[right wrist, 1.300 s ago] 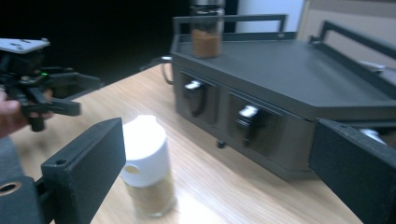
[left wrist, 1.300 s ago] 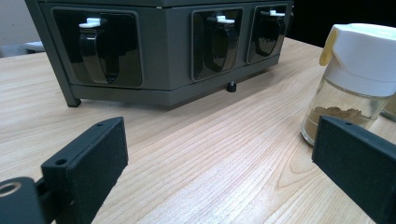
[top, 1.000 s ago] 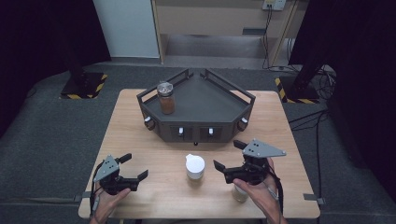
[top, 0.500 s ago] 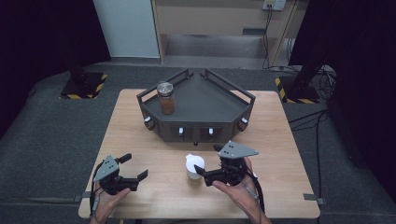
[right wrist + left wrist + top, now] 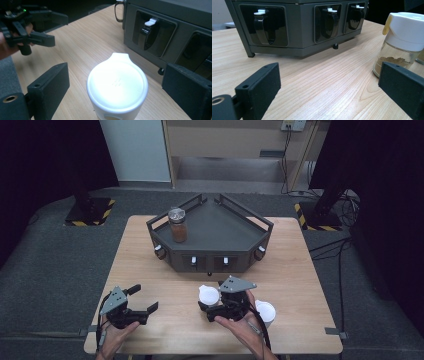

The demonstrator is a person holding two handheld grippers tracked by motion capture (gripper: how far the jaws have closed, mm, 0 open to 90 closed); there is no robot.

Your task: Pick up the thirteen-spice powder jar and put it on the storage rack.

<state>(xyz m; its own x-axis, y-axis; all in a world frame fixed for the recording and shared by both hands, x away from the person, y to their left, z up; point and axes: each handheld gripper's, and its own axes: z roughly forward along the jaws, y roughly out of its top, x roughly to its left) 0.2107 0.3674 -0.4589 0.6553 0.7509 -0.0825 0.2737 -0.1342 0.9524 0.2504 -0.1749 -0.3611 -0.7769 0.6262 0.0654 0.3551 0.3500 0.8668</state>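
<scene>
Right gripper (image 5: 209, 304), low centre of the high view: jaws apart, just closing, either side of a white-capped glass spice jar (image 5: 117, 88), pads not touching it. Left gripper (image 5: 141, 299), lower left: jaws apart over bare wooden table (image 5: 165, 285). Dark grey angular rack (image 5: 220, 232) at centre, behind the jar.

Held a black two-jaw left gripper (image 5: 141, 299) and a matching right gripper (image 5: 206, 307), each topped by a grey three-cornered plate. Carried flat, matt-black rectangular pads (image 5: 53, 81) with small screw holes. Trailed black cables near bare forearms; no sleeves visible.
</scene>
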